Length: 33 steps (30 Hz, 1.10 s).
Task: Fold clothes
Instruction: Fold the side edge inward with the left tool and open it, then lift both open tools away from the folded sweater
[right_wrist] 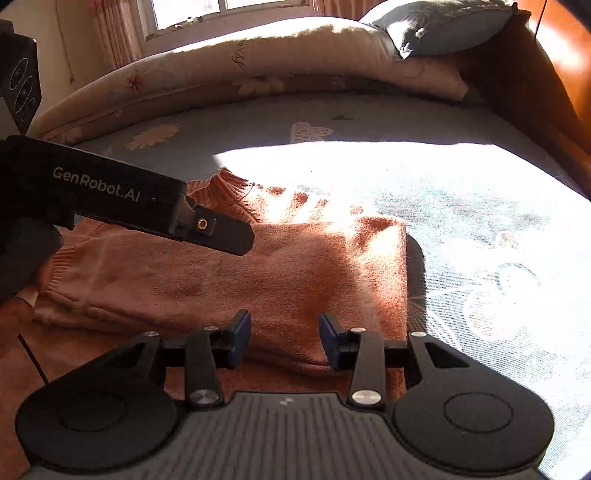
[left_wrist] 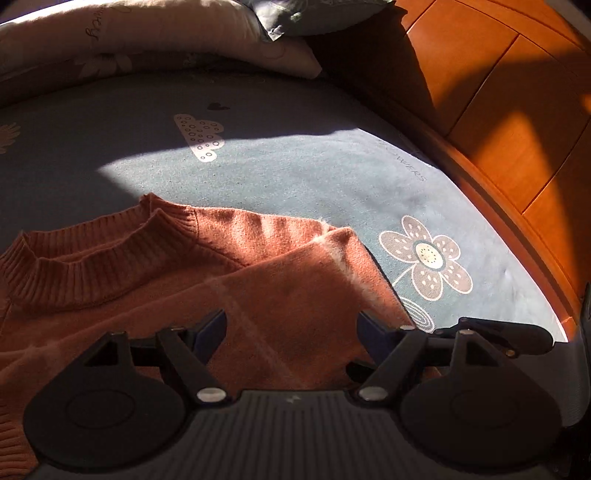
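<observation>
An orange knit sweater with a ribbed collar lies on the grey-blue bed sheet. One sleeve is folded across its body, so the right side has a straight folded edge. My left gripper hovers open just above the sweater's chest, nothing between its blue pads. My right gripper also stands open, low over the folded sleeve near that edge. In the right wrist view the left gripper's black body crosses from the left, over the collar area.
A beige rolled quilt and a grey pillow lie at the bed's far side. An orange wooden headboard runs along the right. A window sits beyond the quilt. Bright sunlight washes the sheet to the right of the sweater.
</observation>
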{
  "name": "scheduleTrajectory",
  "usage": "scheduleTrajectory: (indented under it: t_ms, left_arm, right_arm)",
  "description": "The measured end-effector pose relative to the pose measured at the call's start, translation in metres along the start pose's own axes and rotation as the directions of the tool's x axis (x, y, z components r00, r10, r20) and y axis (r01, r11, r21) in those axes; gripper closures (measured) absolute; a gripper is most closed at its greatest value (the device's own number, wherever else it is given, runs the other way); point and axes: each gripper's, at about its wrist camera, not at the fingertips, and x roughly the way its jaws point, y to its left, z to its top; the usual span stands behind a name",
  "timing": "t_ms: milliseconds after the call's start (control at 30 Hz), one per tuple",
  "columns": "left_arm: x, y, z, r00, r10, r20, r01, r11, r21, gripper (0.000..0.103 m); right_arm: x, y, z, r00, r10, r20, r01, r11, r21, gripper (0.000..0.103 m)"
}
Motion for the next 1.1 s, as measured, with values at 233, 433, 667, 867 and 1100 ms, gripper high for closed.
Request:
scheduleTrajectory:
  t_ms: [233,433,667,867,1100]
  left_arm:
    - [-0.004,0.002,-0.034,0.998,-0.048,-0.043,0.049,0.999,0.025,0.025]
    - [-0.014,0.012,-0.051,0.996,-0.034,-0.08,0.037,0.999,0.033,0.025]
    - [-0.032,0.044,-0.05,0.996,0.058,-0.069,-0.059,0.998,-0.017,0.024]
    - [-0.038,0.063,-0.065,0.997,0.063,-0.047,-0.066,0.996,-0.055,0.023]
    - [-0.045,0.063,-0.064,0.998,0.067,-0.015,-0.068,0.995,-0.074,0.021]
  right_arm:
    - [0.008,-0.013,-0.015,1.0,0.029,0.0,-0.029,0.998,0.05,0.052]
    - [0.015,-0.02,-0.017,0.997,0.083,-0.004,-0.083,0.997,0.007,0.036]
    - [0.019,0.006,-0.003,0.999,0.034,-0.033,-0.038,0.994,-0.107,0.028]
    - [0.037,0.013,0.026,0.999,0.042,-0.002,-0.042,0.994,-0.102,0.025]
    - [0.054,0.017,0.037,1.0,0.024,-0.019,-0.025,0.997,-0.075,0.01]
